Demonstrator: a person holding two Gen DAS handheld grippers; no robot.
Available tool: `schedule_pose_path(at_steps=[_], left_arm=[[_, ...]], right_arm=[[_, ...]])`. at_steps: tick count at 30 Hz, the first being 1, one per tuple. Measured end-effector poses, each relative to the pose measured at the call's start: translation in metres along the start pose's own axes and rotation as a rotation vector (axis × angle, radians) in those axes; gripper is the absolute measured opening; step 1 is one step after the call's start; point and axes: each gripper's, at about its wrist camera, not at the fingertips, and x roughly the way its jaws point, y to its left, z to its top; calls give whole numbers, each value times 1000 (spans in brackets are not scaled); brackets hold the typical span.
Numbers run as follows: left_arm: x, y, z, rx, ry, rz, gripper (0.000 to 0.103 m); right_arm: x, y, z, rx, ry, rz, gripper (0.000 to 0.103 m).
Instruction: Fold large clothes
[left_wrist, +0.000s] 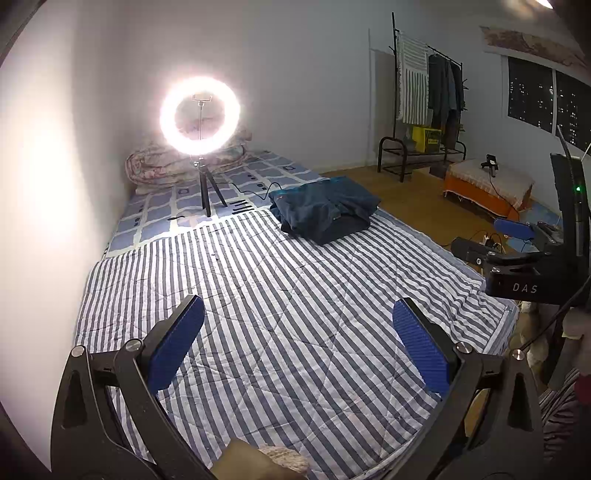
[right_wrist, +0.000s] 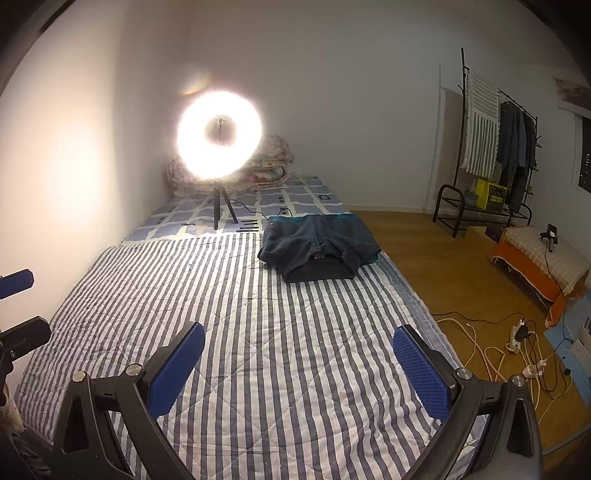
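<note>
Dark blue garment lies folded at far right of striped bed. Left claw, right claw both spread, empty, well short. Likely near finished: approach low, square edges only.

Dark teal folded jacket lies on a grey-and-white striped quilt; the bedsheet beyond shows blue-and-white squares; blue pads line each claw.

Black claw frames — ribbed blue pads, silver screws.

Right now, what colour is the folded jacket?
Dark blue jacket, clearest in the right wrist view.
</note>
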Motion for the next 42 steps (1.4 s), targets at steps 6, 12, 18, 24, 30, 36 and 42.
schedule_pose_path(at_steps=[6,12,18,24,30,36,42], left_arm=[[0,0,0,1,-1,-1,103],[-1,-1,0,1,-1,-1,103],[-1,-1,0,2,0,-1,103],[-1,0,1,3,3,-1,103],[-1,0,3,11,-1,-2,103],[-2,0,2,10,-1,1,103],[-1,0,2,11,1,1,103]], right_arm=[[0,1,0,0,2,1,103],[0,1,-2,-1,4,2,103],[1,2,-2,-2,6,3,103],[2,0,-4,-6,13,9,103],[2,1,-4,-12,14,11,103],[2,1,-4,-12,15,11,103],[4,1,-5,-16,18,13,103]])
